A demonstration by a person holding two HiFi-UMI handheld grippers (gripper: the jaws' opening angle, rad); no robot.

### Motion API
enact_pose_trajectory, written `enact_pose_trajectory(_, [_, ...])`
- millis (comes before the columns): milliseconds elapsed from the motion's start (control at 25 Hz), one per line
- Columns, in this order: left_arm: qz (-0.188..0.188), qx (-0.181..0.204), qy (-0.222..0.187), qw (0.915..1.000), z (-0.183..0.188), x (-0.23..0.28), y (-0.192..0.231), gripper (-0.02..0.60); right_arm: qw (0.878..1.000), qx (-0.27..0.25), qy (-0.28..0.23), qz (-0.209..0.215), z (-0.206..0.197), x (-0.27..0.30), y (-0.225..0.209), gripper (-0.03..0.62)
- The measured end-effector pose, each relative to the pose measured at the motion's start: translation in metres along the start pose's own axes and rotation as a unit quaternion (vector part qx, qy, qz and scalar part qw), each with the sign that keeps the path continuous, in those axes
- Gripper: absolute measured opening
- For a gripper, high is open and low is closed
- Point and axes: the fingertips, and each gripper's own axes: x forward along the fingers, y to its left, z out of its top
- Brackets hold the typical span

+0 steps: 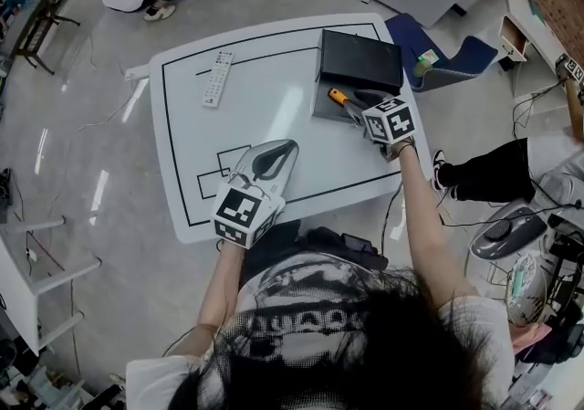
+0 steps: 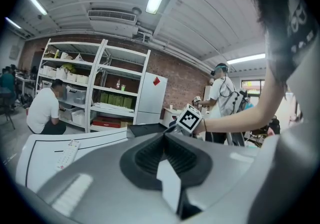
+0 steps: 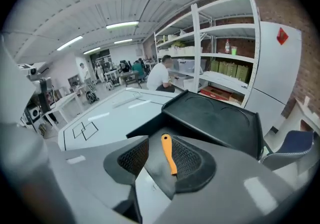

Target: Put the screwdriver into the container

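The screwdriver (image 1: 338, 96) shows a slim, smooth, bright orange handle with a rounded far end that narrows toward its near end; its shaft cannot be made out. In the right gripper view it (image 3: 169, 154) sits tilted between the jaws of the right gripper (image 3: 159, 133), which pinch it with a narrow gap left at their tips, the handle's narrow end against the right-hand pad. From the head view the right gripper (image 1: 360, 105) holds it just in front of the container (image 1: 360, 59), over a flat grey panel at the box's near side; whether that panel is part of the container I cannot tell, and the handle is not inside the black box. The container is a matte black, rectangular box with sharp edges, and its top (image 3: 220, 120) carries shallow round impressions and a raised rim. The jaws of both grippers are smooth grey plastic, bowed outward, with black, finely meshed pads set in their inner faces. The left gripper (image 1: 290, 147) rests near the table's front edge, well apart from the box, its tips (image 2: 165, 135) pressed together on nothing. The table (image 1: 274, 98) is glossy white with rounded corners and thin black lines that frame its top and draw small squares. A long white remote (image 1: 217, 78) with rows of buttons lies flat at the far left.
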Motion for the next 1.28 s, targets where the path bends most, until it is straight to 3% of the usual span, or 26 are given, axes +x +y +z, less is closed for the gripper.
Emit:
enact_pose_trajectory(280, [-0.011, 0.012, 0.000, 0.9999, 0.006, -0.001, -0.022, 0.000, 0.995, 0.038, -0.096, 0.016, 0.009, -0.065, 0.037, 0.135])
enact_pose_trajectory(480, [-0.019, 0.009, 0.001, 0.9998, 0.005, 0.001, -0.048, 0.000, 0.988, 0.064, -0.142, 0.019, -0.006, -0.106, 0.065, 0.127])
enact_pose_trajectory(880, [-0.047, 0.013, 0.005, 0.9988, 0.002, 0.005, -0.122, 0.000, 0.976, 0.115, -0.185, 0.021, -0.069, -0.177, 0.107, 0.101])
enact_pose_trajectory(1280, [-0.052, 0.015, 0.008, 0.9985, -0.018, -0.007, -0.201, 0.000, 0.971, 0.112, -0.210, 0.018, -0.125, -0.249, 0.137, 0.062])
